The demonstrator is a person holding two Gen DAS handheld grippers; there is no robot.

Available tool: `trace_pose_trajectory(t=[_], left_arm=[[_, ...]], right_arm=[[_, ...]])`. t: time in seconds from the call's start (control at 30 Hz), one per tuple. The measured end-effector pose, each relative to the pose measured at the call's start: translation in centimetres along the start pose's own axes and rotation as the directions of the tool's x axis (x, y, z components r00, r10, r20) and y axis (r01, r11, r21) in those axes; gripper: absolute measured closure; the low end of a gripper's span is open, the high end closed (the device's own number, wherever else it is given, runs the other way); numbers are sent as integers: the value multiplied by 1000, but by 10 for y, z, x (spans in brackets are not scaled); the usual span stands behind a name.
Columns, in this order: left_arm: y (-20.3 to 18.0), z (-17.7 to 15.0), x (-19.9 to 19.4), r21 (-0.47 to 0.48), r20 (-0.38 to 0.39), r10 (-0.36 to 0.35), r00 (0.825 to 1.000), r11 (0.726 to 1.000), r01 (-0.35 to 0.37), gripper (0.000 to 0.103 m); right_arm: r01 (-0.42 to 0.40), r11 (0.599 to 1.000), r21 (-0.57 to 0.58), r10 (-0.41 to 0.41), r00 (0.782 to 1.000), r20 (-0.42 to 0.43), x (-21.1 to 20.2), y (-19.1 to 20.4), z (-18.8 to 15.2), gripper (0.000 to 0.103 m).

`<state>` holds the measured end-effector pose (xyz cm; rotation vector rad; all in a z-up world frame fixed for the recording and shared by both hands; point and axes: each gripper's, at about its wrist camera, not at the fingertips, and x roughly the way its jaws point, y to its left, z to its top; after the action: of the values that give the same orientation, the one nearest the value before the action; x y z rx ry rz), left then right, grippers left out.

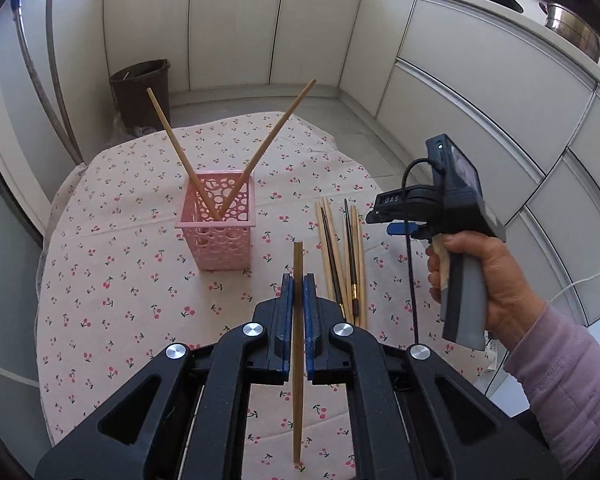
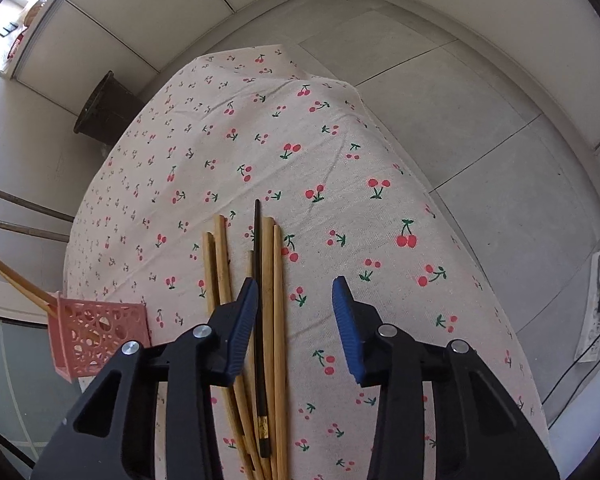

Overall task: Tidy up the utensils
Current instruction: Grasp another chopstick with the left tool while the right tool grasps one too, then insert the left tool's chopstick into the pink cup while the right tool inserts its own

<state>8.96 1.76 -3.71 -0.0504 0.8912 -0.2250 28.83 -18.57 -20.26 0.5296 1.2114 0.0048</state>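
Observation:
My left gripper (image 1: 298,280) is shut on a wooden chopstick (image 1: 298,352) held upright above the table, to the right of and nearer than a pink perforated holder (image 1: 220,236). Two wooden chopsticks (image 1: 278,128) stand crossed in the holder. A pile of wooden and dark chopsticks (image 1: 345,260) lies on the cloth to its right. My right gripper (image 2: 296,296) is open and empty, hovering over that pile (image 2: 268,320), with its left finger above the sticks. The holder shows at the left edge of the right wrist view (image 2: 96,336). The right gripper's handle shows in the left wrist view (image 1: 451,240).
The round table wears a cherry-print cloth (image 1: 120,280). A dark bin (image 1: 140,92) stands on the floor behind it. White cabinets (image 1: 479,92) line the walls. A power strip (image 2: 599,308) with cables hangs at the right.

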Motion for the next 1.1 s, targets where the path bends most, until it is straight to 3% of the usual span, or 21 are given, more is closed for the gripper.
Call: trace_pose_trajectory(t=[0.1,0.4,0.57,0.67,0.77,0.83,0.9,0.93,1.0,1.1], left_arm=[[6,0,-4,-10,11,-19,1000,1000,19,99],[23,-1,-8,-47,7,-24,1000,999,25,99],[25,-1,-10,-53,4,-23,1000,998,23,99],[25,0,-12,-54,14,-11,1000,998,12,99],[27,1,-13,-65,16,-5,1000,998,6,99],[29,1,-13,-70,16,-1,1000,998,2,99],[30,1,-12,-73,20,7,1000,997,-5,99],[30,1,-12,-75,23,13,1000,997,-11,99],[31,2,-12,-82,27,19,999,997,-16,99],[33,3,-15,-91,43,21,999,996,-17,99]], right_arm=[[45,999,6,-45,999,-2,9,0,3,67],[47,998,29,-47,999,-9,21,3,9,68],[134,990,-53,-133,991,14,25,20,9,68],[140,987,-83,-138,990,37,26,22,8,69],[147,981,-127,-140,988,62,25,23,4,74],[131,980,-150,-123,991,59,25,23,0,83],[179,962,-209,-167,983,72,25,27,-7,95],[186,954,-236,-173,982,77,24,29,-12,95],[174,950,-258,-164,985,62,22,29,-19,97],[67,965,-254,-56,997,47,14,23,-31,98]])
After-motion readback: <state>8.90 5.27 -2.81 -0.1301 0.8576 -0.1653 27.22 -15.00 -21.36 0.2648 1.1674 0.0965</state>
